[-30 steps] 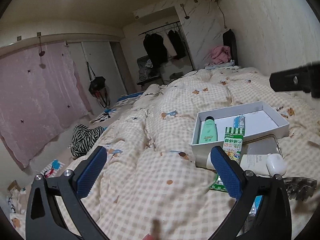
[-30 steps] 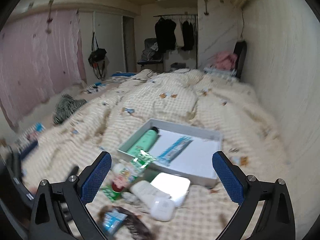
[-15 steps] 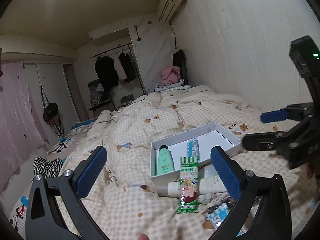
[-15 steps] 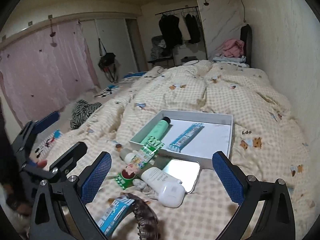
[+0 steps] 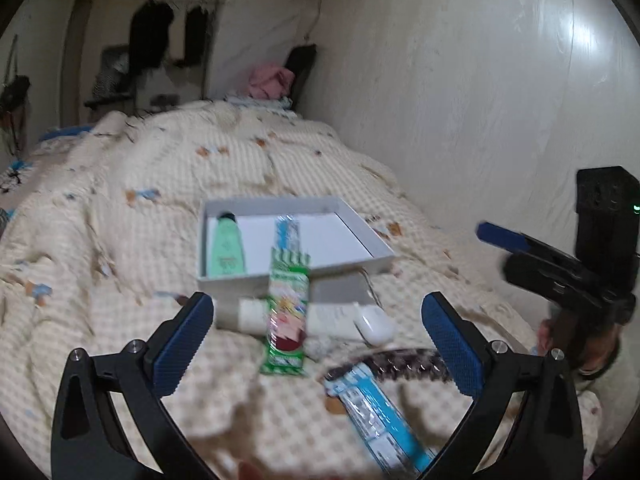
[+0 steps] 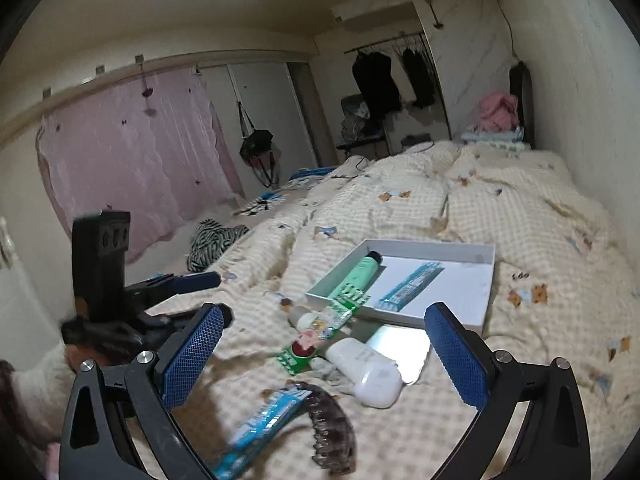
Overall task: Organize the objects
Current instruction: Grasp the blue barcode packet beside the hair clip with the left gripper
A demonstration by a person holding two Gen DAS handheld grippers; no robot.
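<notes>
- The left gripper (image 5: 316, 340) has its blue padded fingers (image 5: 182, 344) spread wide apart, with nothing held between them
- The right gripper (image 6: 324, 356) is also wide open and holds nothing
- A shallow white cardboard box (image 5: 372, 246) sits on the bed with the cream checked blanket (image 5: 120, 240), in the middle of the left wrist view
- Inside the box, a mint green tube with a black cap (image 5: 225, 250) lies at its left side, and a small blue and white packet (image 5: 286, 230) lies just beside it
- A long green and white snack packet (image 5: 286, 312) leans with its top end on the near edge of the box and its bottom end on the blanket
- Under that packet lies a white lotion tube (image 6: 352, 356), and a small white rounded case (image 5: 374, 324) touches the tube's end
- A shiny flat mirror (image 6: 404, 346) lies against the near side of the box
- At the bottom of the right wrist view, a dark brown plastic hair claw clip (image 6: 332, 428) lies touching a long blue and white wrapper (image 6: 260, 428)
</notes>
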